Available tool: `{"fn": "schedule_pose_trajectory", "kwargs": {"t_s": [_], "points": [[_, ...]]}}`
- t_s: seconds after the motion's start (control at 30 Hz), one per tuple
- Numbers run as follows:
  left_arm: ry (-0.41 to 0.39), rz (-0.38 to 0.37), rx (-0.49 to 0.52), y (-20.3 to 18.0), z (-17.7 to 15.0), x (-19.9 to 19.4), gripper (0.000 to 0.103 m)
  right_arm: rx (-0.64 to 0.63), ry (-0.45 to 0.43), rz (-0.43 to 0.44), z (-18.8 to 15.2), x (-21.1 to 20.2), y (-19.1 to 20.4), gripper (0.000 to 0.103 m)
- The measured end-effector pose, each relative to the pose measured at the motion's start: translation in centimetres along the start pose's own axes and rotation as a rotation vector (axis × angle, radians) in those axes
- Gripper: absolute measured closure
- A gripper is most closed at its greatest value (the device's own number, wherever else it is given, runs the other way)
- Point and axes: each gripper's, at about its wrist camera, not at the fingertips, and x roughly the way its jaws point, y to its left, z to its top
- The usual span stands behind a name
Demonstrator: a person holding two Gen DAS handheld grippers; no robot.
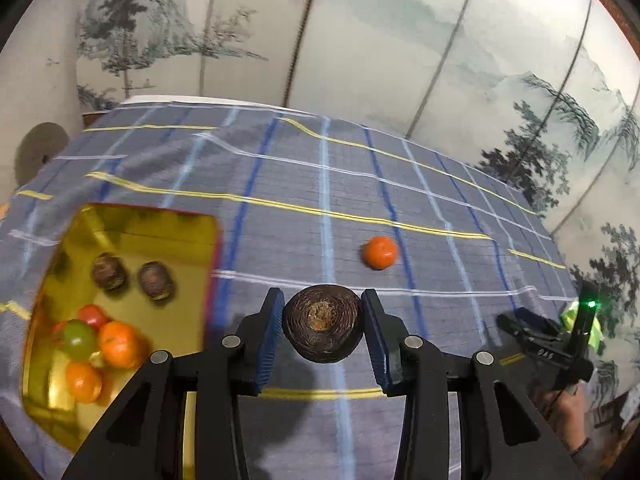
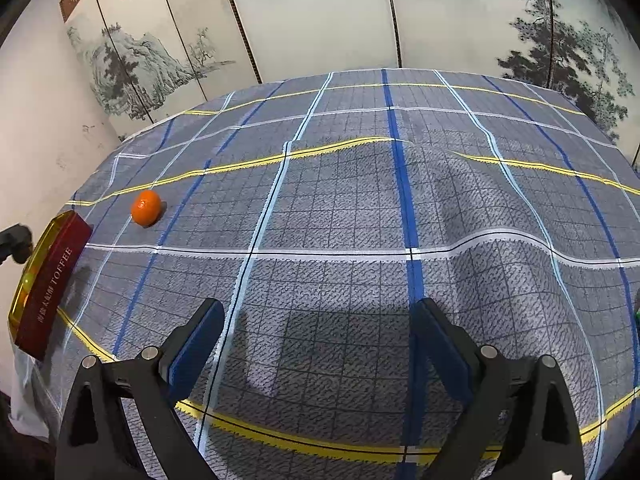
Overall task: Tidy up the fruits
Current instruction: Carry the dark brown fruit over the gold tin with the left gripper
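Observation:
My left gripper (image 1: 323, 322) is shut on a dark brown round fruit (image 1: 323, 328), held above the cloth just right of the gold tin (image 1: 132, 220). Inside the tin lie two more brown fruits (image 1: 110, 271), a green one (image 1: 79, 339), a red one (image 1: 93, 316) and oranges (image 1: 119, 343). One orange (image 1: 380, 252) (image 2: 146, 207) sits alone on the cloth. My right gripper (image 2: 316, 344) stands open over bare cloth with nothing between its fingers; in the left wrist view the right gripper (image 1: 538, 332) shows at the right edge.
A blue checked cloth (image 2: 360, 208) with folds and ridges covers the table. The tin's red side (image 2: 52, 284) reads TOFFEE at the left edge. A painted folding screen (image 1: 360, 40) stands behind the table. A hand (image 1: 568, 412) holds the right gripper.

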Motion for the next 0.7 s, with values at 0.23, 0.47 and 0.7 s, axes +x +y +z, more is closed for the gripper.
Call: {"fn": "schedule_pose_trajectory", "kwargs": {"t_s": [0.23, 0.47, 0.7], "points": [[-0.042, 0.113, 0.003, 3.4, -1.3, -1.8, 0.062, -0.008, 0.007, -0.01, 0.0, 0.2, 0.2, 0.007], [-0.048, 0.176, 0.002, 5.6, -2.5, -2.1, 0.062, -0.021, 0.016, -0.024, -0.1, 0.3, 0.5, 0.005], [-0.047, 0.188, 0.003, 6.7, -2.7, -2.1, 0.062, -0.032, 0.024, -0.037, -0.1, 0.5, 0.8, 0.003]]}}
